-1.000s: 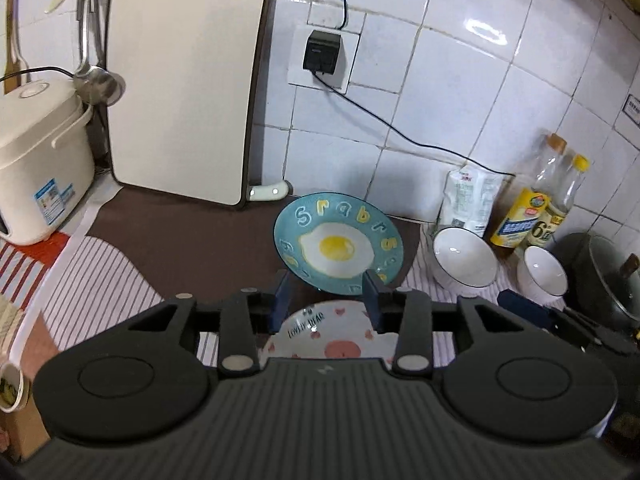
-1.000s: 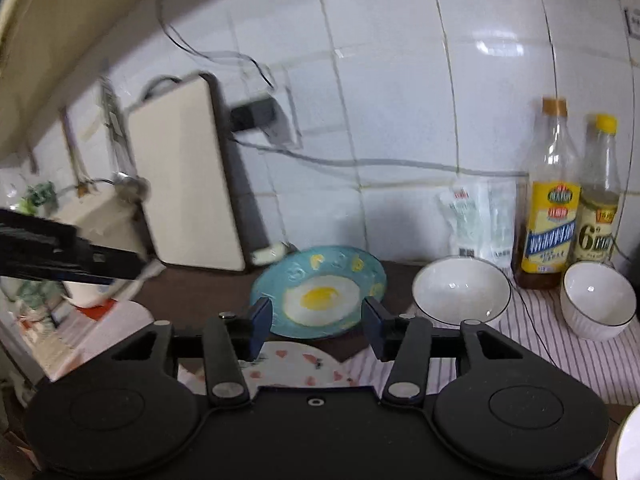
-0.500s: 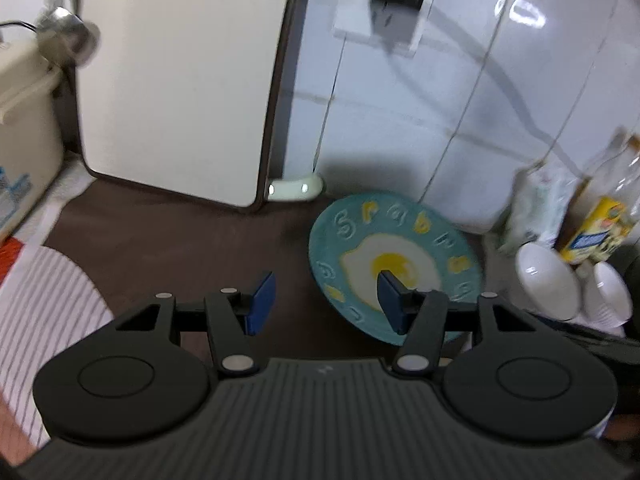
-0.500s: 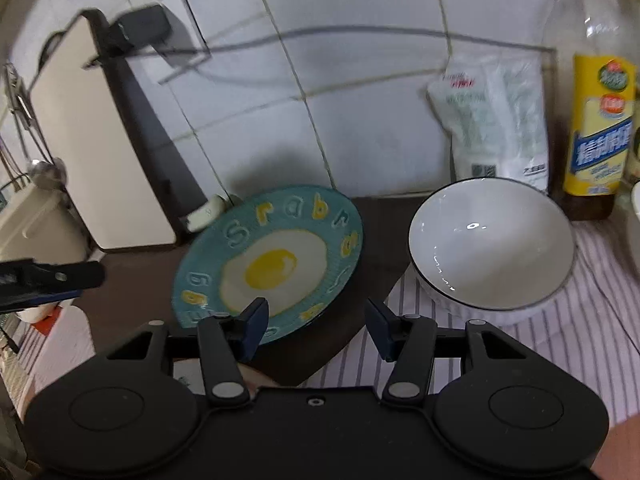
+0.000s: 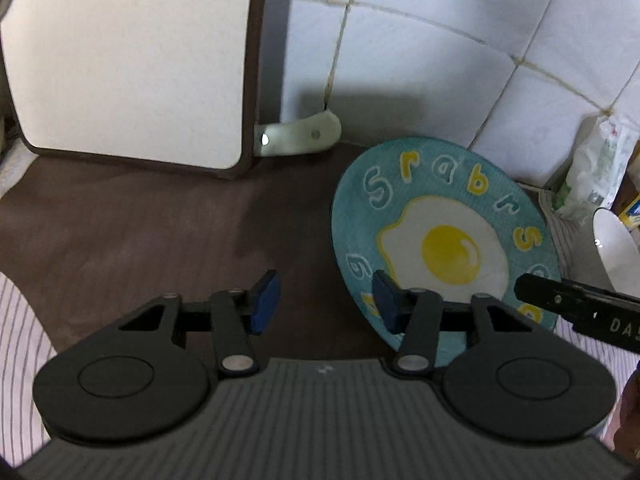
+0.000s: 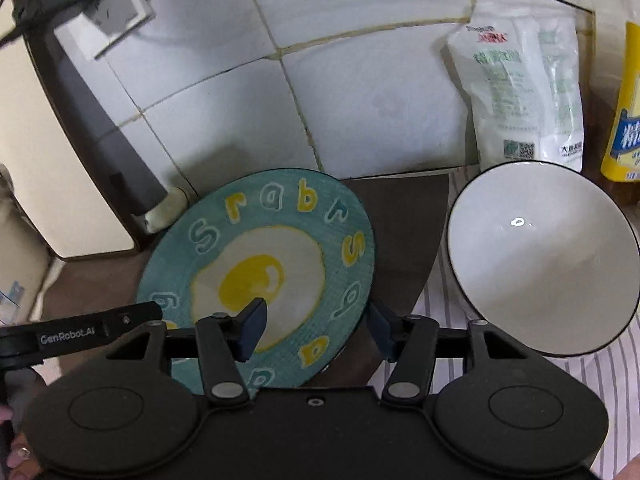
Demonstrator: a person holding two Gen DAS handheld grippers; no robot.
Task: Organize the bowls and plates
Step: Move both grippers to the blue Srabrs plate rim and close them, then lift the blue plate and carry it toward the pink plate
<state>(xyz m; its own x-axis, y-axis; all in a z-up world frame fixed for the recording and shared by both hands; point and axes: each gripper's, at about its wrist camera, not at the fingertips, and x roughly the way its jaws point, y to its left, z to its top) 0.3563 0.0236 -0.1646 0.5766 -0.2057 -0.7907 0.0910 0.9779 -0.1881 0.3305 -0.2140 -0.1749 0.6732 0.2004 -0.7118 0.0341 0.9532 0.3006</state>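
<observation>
A teal plate [image 5: 444, 240] with a fried-egg picture and letters lies on the brown mat near the wall; it also shows in the right wrist view [image 6: 272, 272]. My left gripper [image 5: 326, 300] is open at the plate's left edge, its right finger over the rim. My right gripper [image 6: 316, 330] is open astride the plate's right front rim. A white bowl [image 6: 540, 256] with a dark rim stands just right of the plate. The right gripper's side [image 5: 576, 308] shows in the left wrist view, the left gripper's side [image 6: 80, 332] in the right wrist view.
A white cutting board [image 5: 128, 60] leans on the tiled wall at the left, a pale handle [image 5: 296, 138] beside it. A white pouch [image 6: 524, 88] and a yellow-labelled bottle [image 6: 624, 120] stand behind the bowl. Striped cloth [image 6: 592, 376] covers the counter at the right.
Both grippers moved forward and down toward the teal plate, which now looms large. The pink plate seen beneath the left gripper has dropped out of view.
</observation>
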